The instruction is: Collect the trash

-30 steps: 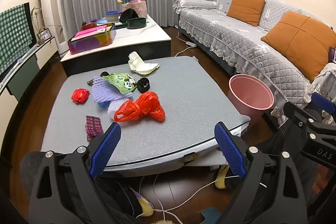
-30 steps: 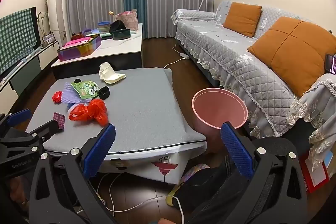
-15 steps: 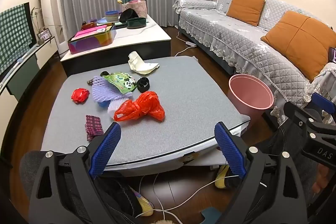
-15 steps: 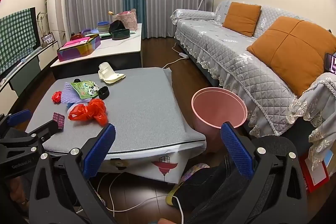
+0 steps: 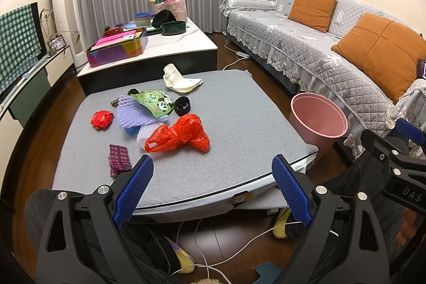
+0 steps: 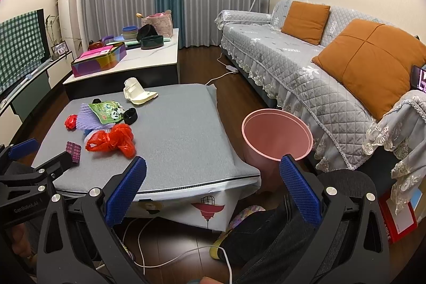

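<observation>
The left gripper is hanging with its jaws spread wide, holding nothing and touching nothing; its blue pads are framing the near edge of the grey table; the right gripper is likewise gaping wide and carrying nothing, one pad sitting in front of the table edge and the other in front of the pink bin.

The trash is lying in a loose cluster on the left part of the table, well apart from both grippers; a crumpled red bag is sitting nearest, just beside a purple foam net; a green panda wrapper is resting on that net, touching a black ring; a small red wad is lying to the left; a dark patterned packet is lying by the near edge; a white box is sitting open at the far side.

The bin is standing on the floor, between table and sofa.
</observation>
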Demonstrator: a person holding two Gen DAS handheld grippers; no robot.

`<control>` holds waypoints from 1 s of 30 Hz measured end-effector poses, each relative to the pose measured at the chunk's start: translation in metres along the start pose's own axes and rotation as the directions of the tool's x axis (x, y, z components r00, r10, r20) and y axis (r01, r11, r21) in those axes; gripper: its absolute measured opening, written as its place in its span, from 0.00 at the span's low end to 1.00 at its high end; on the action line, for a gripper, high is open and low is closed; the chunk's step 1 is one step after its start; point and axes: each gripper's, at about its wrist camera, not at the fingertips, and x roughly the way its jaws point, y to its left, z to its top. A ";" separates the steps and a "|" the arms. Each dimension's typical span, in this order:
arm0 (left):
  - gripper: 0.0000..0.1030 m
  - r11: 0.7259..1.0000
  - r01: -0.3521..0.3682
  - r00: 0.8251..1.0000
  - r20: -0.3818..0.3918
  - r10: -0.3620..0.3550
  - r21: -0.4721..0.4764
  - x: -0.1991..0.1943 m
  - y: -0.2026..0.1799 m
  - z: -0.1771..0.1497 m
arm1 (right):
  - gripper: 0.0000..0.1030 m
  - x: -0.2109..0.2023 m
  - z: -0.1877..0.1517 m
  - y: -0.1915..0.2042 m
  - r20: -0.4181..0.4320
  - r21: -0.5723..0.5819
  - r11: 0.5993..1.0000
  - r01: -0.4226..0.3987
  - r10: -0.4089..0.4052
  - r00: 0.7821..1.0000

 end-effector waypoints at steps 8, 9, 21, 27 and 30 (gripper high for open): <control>0.85 1.000 -0.001 1.000 0.002 0.001 0.000 0.001 0.002 -0.005 | 0.95 0.000 0.004 0.001 -0.008 0.000 1.000 0.001 -0.001 1.000; 0.85 1.000 0.000 1.000 0.002 0.000 0.000 0.001 0.003 -0.005 | 0.95 0.000 0.003 0.001 -0.008 0.000 1.000 0.001 -0.001 1.000; 0.85 1.000 -0.001 1.000 0.001 0.001 0.001 0.001 0.002 -0.005 | 0.95 0.000 0.003 0.001 -0.008 -0.004 1.000 -0.001 0.001 1.000; 0.85 1.000 0.002 1.000 0.000 -0.002 0.002 0.003 0.002 -0.008 | 0.95 0.000 0.004 -0.001 -0.010 -0.005 1.000 0.000 0.000 1.000; 0.85 1.000 0.001 1.000 0.000 -0.001 0.001 0.003 0.001 -0.008 | 0.95 0.000 0.004 -0.001 -0.009 -0.006 1.000 0.000 0.000 1.000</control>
